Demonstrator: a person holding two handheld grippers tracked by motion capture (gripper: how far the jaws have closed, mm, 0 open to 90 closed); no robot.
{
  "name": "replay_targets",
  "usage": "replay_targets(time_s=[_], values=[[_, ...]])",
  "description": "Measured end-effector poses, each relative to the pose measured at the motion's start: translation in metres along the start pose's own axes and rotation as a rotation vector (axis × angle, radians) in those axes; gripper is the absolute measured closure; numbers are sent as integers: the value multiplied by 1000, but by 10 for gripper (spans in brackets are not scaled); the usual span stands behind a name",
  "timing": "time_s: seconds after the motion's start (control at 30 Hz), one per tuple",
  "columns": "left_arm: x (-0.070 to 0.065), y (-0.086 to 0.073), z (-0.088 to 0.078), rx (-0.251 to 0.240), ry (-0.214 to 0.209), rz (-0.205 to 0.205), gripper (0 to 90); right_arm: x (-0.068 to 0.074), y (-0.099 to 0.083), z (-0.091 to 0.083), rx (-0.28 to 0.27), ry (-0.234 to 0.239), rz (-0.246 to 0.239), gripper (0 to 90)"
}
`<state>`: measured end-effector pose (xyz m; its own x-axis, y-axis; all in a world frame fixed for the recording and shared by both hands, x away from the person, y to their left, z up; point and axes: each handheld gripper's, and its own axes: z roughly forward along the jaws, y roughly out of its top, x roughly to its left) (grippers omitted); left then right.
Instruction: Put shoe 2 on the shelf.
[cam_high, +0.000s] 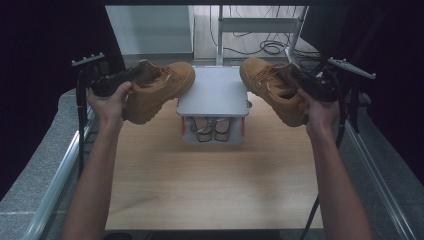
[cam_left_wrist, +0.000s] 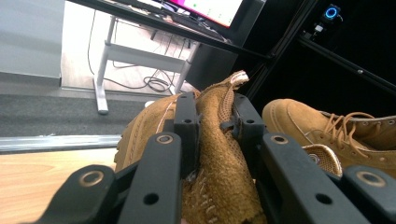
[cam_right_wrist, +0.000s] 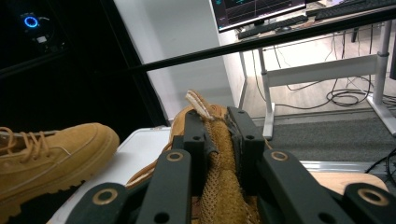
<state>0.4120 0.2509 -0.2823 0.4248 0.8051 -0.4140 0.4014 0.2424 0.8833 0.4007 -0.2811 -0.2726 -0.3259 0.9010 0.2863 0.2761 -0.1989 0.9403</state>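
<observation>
My left gripper (cam_left_wrist: 212, 140) has its jaws clamped on the heel collar of the left boot (cam_high: 157, 89), the tan suede and mesh lining squeezed between the black pads, and my right gripper (cam_right_wrist: 216, 144) is pinched the same way on the back edge of the right boot (cam_high: 272, 85), with its pull tab poking up just past the fingertips. Both boots hang in the air, clear of the wooden table (cam_high: 210, 185), one on each side of the small shoe rack (cam_high: 214, 107) that stands in the middle of the table. I judge the job to be setting this pair on the rack's grey top shelf (cam_high: 215, 90), and as things stand the pick-up is done while the placing is not: the shelf is bare, and each boot's toe only reaches in over a side edge of it, the left boot's toe near the left edge, the right boot's toe near the right edge. What I have left is to carry both boots inward over the shelf, level them so the soles face down, lower them side by side and let go. The rack's lower tier already holds a pair of sandals (cam_high: 212, 129), strappy and pale, sitting side by side under the top shelf. Beyond the rack lie grey floor, desk legs and loose cables.
</observation>
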Motion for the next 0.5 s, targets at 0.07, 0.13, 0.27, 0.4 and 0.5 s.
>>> replay_targets(time_s=[0.07,0.13,0.27,0.4,0.5], values=[[-5,1,7,-3,0,0,758,4,1,5,-4,-4,12,790],[-9,3,14,-6,-4,-6,758,8,1,10,-6,-10,21,790],[-16,6,29,-6,-6,-20,757,17,1,21,2,-15,31,790],[-22,7,45,-13,10,-37,755,28,4,35,5,-19,56,790],[-26,9,57,-20,24,-60,754,41,5,49,2,-28,65,790]])
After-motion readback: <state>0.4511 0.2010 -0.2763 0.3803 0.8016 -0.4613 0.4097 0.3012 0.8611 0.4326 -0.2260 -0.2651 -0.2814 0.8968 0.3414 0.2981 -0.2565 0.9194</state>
